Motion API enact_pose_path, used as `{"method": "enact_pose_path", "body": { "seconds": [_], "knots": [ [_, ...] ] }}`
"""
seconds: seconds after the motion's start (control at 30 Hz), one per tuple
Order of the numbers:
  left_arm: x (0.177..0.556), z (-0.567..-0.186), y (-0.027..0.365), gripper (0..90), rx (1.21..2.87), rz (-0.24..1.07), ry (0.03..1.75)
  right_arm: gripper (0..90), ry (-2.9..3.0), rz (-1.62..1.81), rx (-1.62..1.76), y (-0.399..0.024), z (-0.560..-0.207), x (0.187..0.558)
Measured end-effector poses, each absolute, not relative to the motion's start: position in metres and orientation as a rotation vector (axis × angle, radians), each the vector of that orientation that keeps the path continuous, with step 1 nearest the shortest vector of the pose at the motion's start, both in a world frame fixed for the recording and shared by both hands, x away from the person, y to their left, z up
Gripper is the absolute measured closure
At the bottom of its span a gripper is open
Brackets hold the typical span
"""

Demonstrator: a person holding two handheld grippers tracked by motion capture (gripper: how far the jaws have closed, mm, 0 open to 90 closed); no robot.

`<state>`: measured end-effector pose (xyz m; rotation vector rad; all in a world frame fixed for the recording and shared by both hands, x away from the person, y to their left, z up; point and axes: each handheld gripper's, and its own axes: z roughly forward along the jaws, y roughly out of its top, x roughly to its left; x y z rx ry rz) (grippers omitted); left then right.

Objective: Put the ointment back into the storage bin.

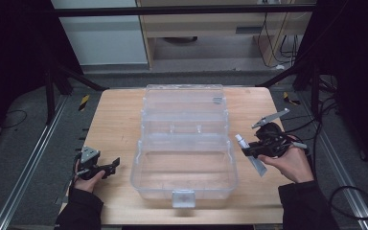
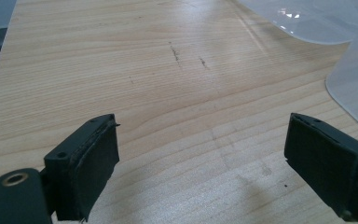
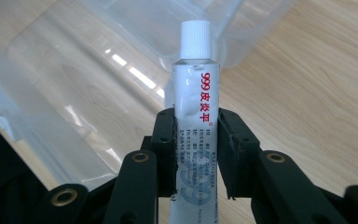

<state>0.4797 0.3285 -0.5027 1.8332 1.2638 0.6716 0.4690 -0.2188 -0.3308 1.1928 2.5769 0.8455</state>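
Open clear box blocks table centre; bare wood either side, left gripper unobstructed

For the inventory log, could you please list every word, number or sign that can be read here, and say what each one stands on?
"999皮炎平", in red, runs along the white tube clamped in the right tool.
Rows of small dark print lower on the tube: too small to read.
A large pale "999" near the tube's bottom: partly hidden, only faintly legible.
The clear plastic box and the wooden table carry no readable text.

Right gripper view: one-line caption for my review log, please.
Right gripper clamps a white-capped ointment tube with red print, cap pointing toward the open clear plastic box on the wooden table.
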Motion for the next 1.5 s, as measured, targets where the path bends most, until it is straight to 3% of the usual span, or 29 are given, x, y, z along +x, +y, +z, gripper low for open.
{"method": "enact_pose_path", "body": {
  "seconds": [0.77, 1.5],
  "knots": [
    [0.48, -0.503, 0.329, 9.3, 1.832, 0.669, 1.264, 69.6, 2.842, 0.816, 0.623, -0.154, -0.305, 0.484],
    [0.48, -0.503, 0.329, 9.3, 1.831, 0.667, 1.263, 69.6, 3.012, 0.619, 0.334, -0.093, -0.332, 0.492]
  ]
}}
